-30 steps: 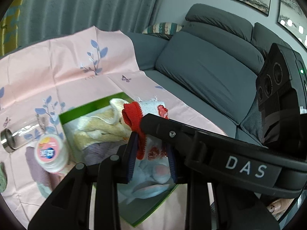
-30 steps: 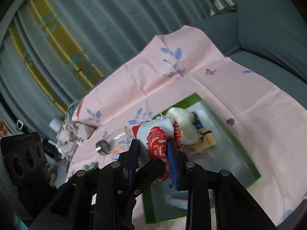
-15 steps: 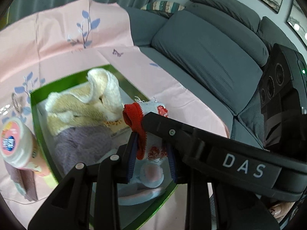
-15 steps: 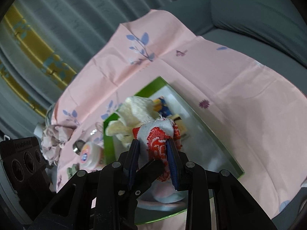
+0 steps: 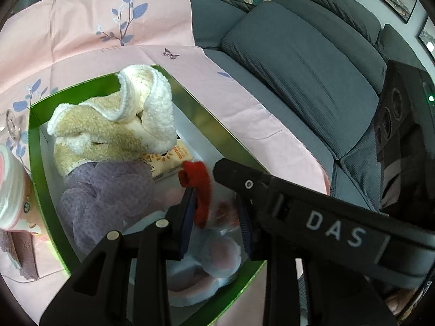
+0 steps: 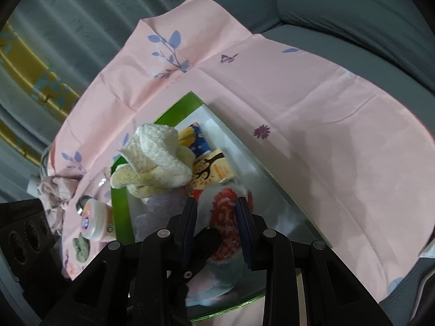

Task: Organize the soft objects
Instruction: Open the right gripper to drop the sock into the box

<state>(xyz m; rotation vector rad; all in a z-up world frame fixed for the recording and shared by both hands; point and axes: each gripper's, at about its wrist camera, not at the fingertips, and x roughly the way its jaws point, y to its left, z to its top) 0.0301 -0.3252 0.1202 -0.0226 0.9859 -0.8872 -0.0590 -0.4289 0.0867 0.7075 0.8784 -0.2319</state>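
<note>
A small red-and-white cloth (image 5: 198, 187) hangs low inside the green box (image 5: 35, 163), just above a pale blue and pink plush piece (image 5: 217, 255). My left gripper (image 5: 216, 214) has the cloth between its jaws, which are opening; the red edge still lies against one pad. My right gripper (image 6: 217, 217) is shut on the same cloth (image 6: 225, 212), and its black body crosses the left wrist view. In the box (image 6: 119, 212) also lie a cream fluffy towel (image 5: 122, 125), a lavender cloth (image 5: 108, 190) and a tissue pack (image 6: 214, 168).
The box sits on a pink leaf-print sheet (image 5: 81, 40) spread over a grey sofa (image 5: 312, 68). A round pink-and-white jar (image 6: 92, 222) stands left of the box. Crumpled fabric (image 6: 54, 190) lies at the sheet's far left. Curtains hang behind.
Both grippers have come down together with the red-and-white cloth, from above the box to inside it. The box and its contents now fill more of both views.
</note>
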